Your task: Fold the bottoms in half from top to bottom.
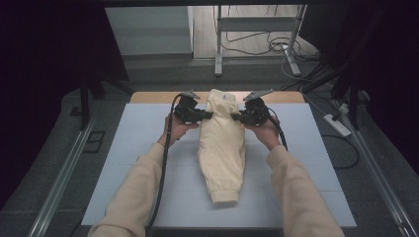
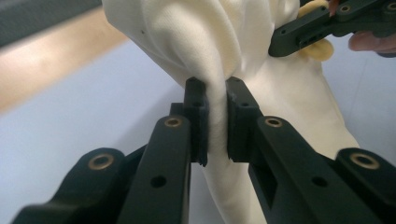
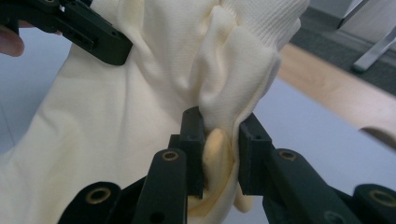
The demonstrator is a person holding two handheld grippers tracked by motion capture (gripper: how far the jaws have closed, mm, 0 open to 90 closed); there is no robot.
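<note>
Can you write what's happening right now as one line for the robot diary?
left gripper: jaws shut on cream sweatpants | right gripper: jaws shut on sweatpants | waistband end lifted, cuff end on white table

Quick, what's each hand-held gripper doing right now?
Left hand-held gripper: shut on the cream fabric garment.
Right hand-held gripper: shut on the same garment's other side.

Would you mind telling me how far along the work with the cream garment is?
Done: the left gripper and right gripper are each shut on a side of the cream garment near its far end. In hand: that end is raised off the white board. Left: its cuffed near end lies flat, unfolded.
</note>
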